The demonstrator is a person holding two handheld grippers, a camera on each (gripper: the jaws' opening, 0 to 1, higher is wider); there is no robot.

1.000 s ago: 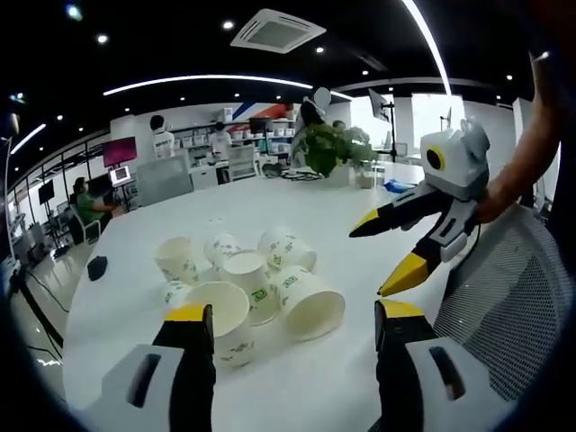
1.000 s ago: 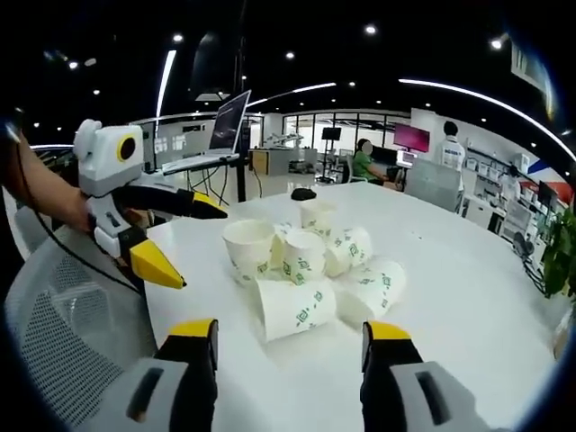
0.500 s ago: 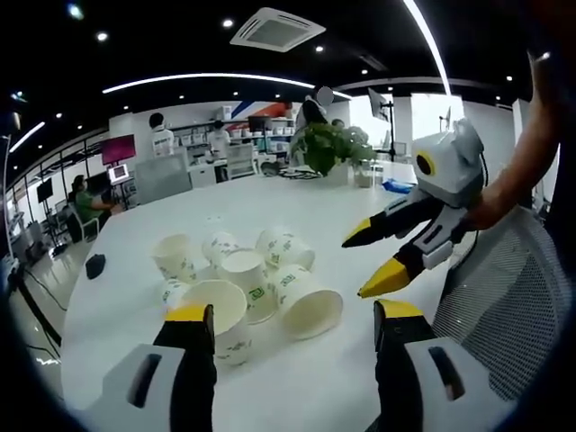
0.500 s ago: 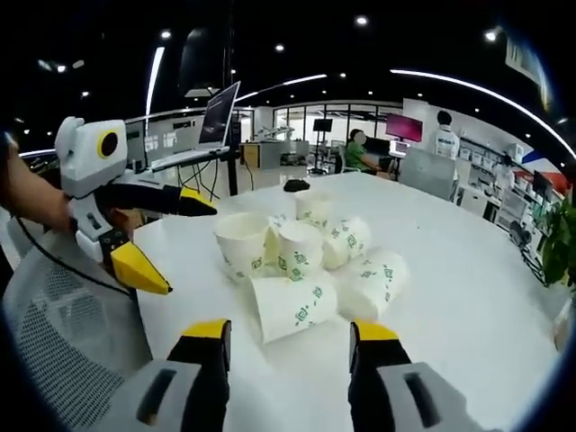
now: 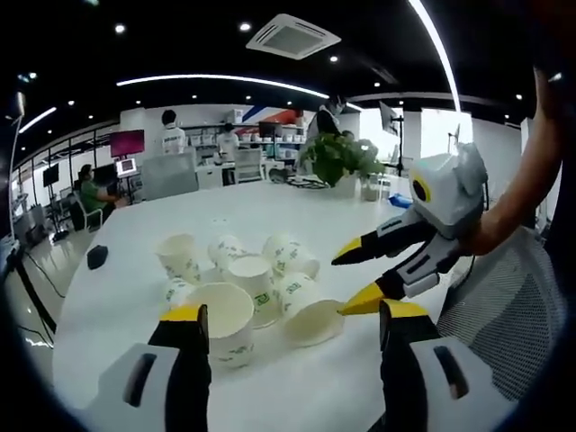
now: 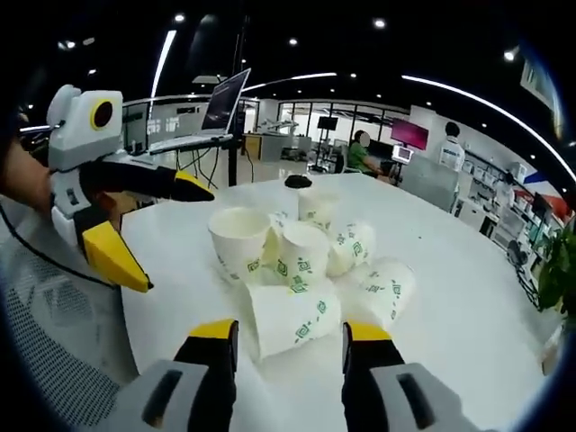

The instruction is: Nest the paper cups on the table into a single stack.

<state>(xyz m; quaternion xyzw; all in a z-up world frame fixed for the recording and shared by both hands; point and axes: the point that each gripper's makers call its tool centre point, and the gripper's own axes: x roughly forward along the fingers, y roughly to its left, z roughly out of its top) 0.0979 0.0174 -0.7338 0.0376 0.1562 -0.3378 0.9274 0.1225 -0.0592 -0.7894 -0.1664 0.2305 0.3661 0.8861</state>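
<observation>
The paper cups [image 6: 297, 270] cluster at centre frame on the white counter [image 6: 450, 270], some upright, several tipped on their sides; about 7, though overlap hides the count. Thin, light, easily crushed, they should be pinched gently at the rolled rim. The tapered walls look smooth, with green print. The right gripper [image 6: 288, 331] hovers with jaws spread around a lying cup [image 6: 290, 319]; the left gripper [image 5: 290, 312] is also spread, holding nothing.
</observation>
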